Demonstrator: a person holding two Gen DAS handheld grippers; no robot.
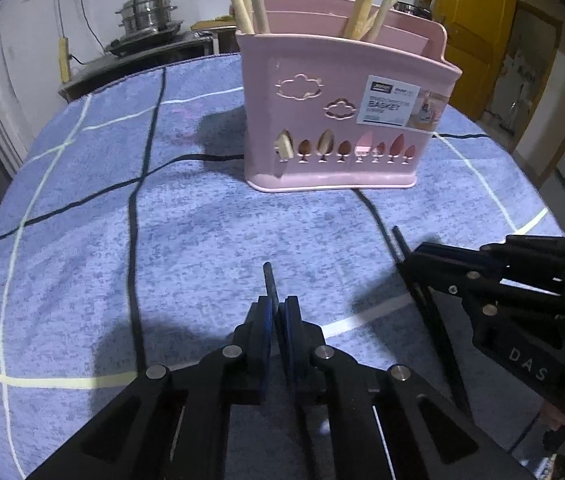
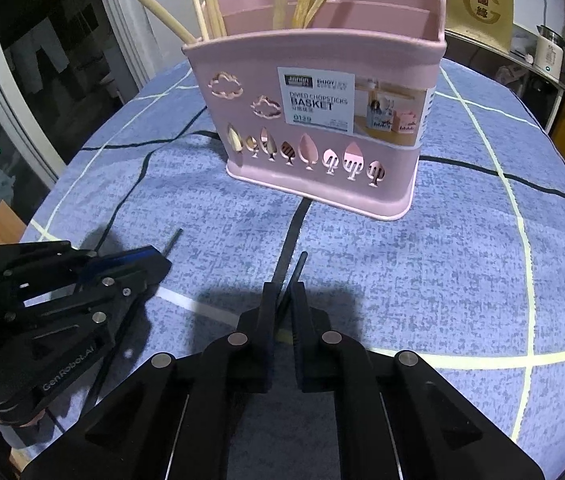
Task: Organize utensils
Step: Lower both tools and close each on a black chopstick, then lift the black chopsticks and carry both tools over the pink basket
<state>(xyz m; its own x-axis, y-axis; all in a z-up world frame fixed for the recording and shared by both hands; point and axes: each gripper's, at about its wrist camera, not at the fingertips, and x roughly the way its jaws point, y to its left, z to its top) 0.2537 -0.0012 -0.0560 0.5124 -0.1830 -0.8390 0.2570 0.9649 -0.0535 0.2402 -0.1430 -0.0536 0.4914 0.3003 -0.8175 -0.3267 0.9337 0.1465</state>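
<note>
black, thin chopstick (image 1: 269,280) sits pinched between the clenched fingers of the left gripper (image 1: 277,312), its tip poking forward above the table (image 1: 202,240). a second black chopstick (image 2: 297,270) is clamped the same way in the right gripper (image 2: 284,304). both grippers hover side by side over the blue cloth with dark and pale grid lines. beyond them stands the pink plastic divided chopstick basket (image 2: 322,152), upright, with pale wooden chopsticks (image 2: 206,0) leaning out of its left compartments.
</note>
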